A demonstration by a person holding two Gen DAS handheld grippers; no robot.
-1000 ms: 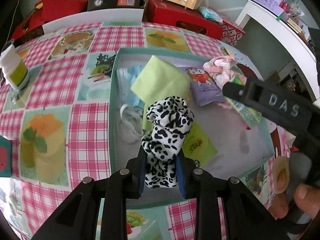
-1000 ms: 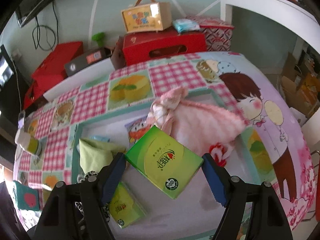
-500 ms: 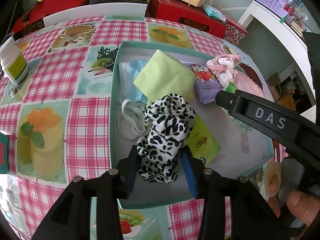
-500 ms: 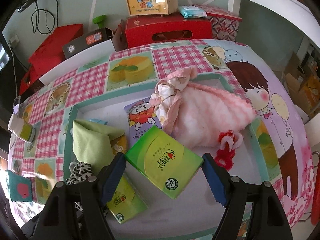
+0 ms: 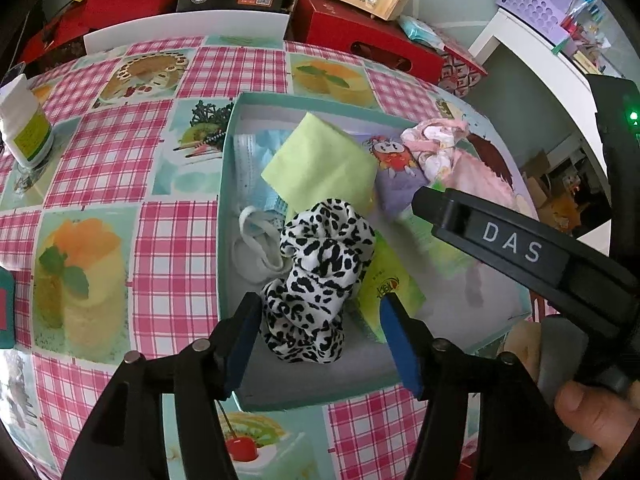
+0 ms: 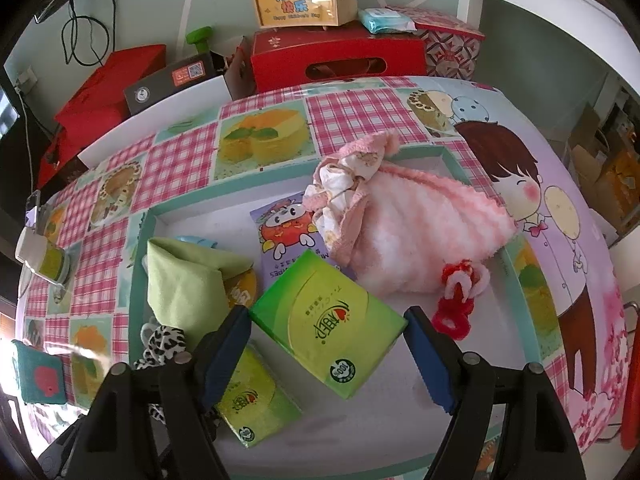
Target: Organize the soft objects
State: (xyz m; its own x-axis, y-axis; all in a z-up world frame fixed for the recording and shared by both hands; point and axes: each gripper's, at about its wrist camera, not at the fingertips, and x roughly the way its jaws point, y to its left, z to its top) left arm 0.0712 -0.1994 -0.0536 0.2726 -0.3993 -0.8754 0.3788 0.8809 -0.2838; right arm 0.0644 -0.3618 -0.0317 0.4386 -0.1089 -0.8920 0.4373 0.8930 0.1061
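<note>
The left gripper (image 5: 322, 334) has just been opening up: a second ago its blue pads (image 5: 396, 340) were pinching the leopard-print scrunchie (image 5: 320, 268) tight, now they stand clear on both sides with the scrunchie slumped between them on the floor of the teal box (image 5: 226, 216). It's a puffy, crinkled ring of black-and-white fabric, and it looks fuller now that nothing squeezes it.

The right gripper (image 6: 326, 350) holds the big green tissue pack (image 6: 326, 322) just like before, jaws spread wide with the pads at two opposite corners of it. The pack is a glossy, flat plastic rectangle, tilted.

Further out in the box: a smaller green tissue pack (image 6: 256, 404) lying flat, a folded lime cloth (image 6: 180, 284) with soft creases, a pleated blue face mask (image 5: 254, 168) with white ear loops, a purple wipes packet (image 6: 280, 240) with a cartoon on it, a fluffy pink-and-white towel (image 6: 416, 236) bunched into a cone, and a fuzzy red-and-white hair tie (image 6: 460, 300). The box sits on a glossy pink checked tablecloth (image 5: 104, 148).
</note>
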